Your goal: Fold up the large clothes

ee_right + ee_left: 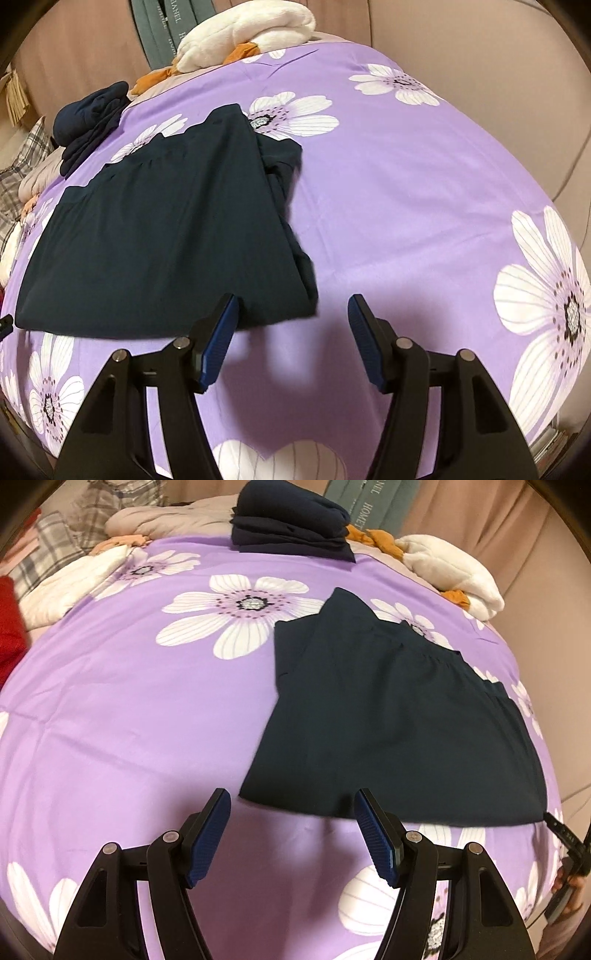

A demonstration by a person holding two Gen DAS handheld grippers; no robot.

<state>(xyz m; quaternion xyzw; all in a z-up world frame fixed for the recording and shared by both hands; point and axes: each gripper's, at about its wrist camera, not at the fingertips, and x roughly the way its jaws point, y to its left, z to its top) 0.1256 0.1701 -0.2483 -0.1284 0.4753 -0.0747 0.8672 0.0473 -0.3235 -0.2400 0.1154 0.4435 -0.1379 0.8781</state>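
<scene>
Purple flowered bedsheet (pixel 147 709) covers the bed, pink curtains (pixel 461 33) behind. Dark folded garment (pixel 399 731) lies flat mid-bed; left tool (pixel 291 805) and right tool (pixel 291 310) both gape empty near its edge.

Folded garment (pixel 399 720) lies on bedspread (pixel 129 720), stack (pixel 291 520) behind.

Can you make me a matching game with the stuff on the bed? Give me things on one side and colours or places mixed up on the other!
Things:
1. bedsheet
2. dark garment
3. folded stack
4. plush toy

Descriptions:
A. white with orange parts, at the bed's far edge
B. purple with white flowers
C. dark clothes piled up at the far end
D. lying flat just ahead of both grippers

Pairs: 1-B, 2-D, 3-C, 4-A
</scene>
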